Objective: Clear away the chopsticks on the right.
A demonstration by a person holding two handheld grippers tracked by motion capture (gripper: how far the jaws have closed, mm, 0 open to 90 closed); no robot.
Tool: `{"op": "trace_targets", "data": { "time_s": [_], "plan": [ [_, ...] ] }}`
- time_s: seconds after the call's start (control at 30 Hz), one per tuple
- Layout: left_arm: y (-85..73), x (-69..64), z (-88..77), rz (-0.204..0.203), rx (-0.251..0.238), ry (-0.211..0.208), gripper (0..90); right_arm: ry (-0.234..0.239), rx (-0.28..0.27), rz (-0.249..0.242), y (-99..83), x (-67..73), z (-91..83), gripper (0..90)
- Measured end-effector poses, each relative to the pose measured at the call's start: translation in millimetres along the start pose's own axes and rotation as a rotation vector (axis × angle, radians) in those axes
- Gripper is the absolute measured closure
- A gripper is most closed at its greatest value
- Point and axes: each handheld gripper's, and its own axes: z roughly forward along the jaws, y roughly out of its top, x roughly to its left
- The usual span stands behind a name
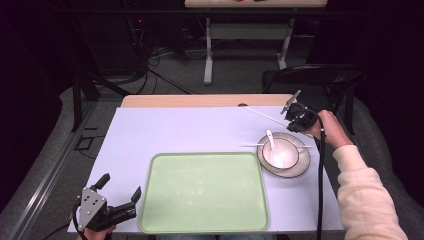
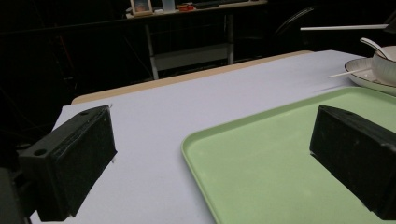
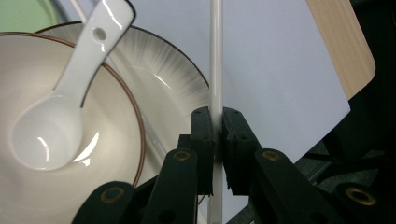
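right gripper (image 3: 215, 122) at frame right pinches white chopstick (image 3: 215, 56) just above plate (image 1: 303, 161) and bowl (image 1: 286, 150); keep squeeze firm, lift level clear of spoon (image 1: 274, 145); left gripper (image 1: 119, 189) lower left, jaws spread, idle beside green tray (image 1: 205, 220)

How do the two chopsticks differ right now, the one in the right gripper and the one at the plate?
The held chopstick is clamped in the shut right gripper, lifted off the table; the other chopstick lies free across the plate under the bowl. The held chopstick slants in the high view; the other chopstick runs nearly level. Both are thin and white.
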Motion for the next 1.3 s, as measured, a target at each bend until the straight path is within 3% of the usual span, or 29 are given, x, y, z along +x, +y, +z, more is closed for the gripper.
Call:
{"op": "trace_targets", "data": {
  "time_s": [0.3,0.8,1.07,1.3],
  "plan": [
    [0.1,0.0,-0.1,0.000,-0.001,0.000,0.1,-0.013,0.018,0.081,4.2,20.2,-30.7,83.6],
    [0.2,-0.1,-0.1,0.001,-0.002,-0.002,0.0,-0.015,-0.036,0.247,6.2,63.0,-69.2,83.6],
    [0.2,-0.1,0.1,0.000,-0.004,-0.002,0.0,0.022,-0.058,0.275,5.2,88.5,-69.4,83.6],
    [0.3,-0.1,0.2,0.001,-0.003,-0.002,0.1,0.039,-0.084,0.264,4.3,112.9,-63.6,83.6]
  ]
}}
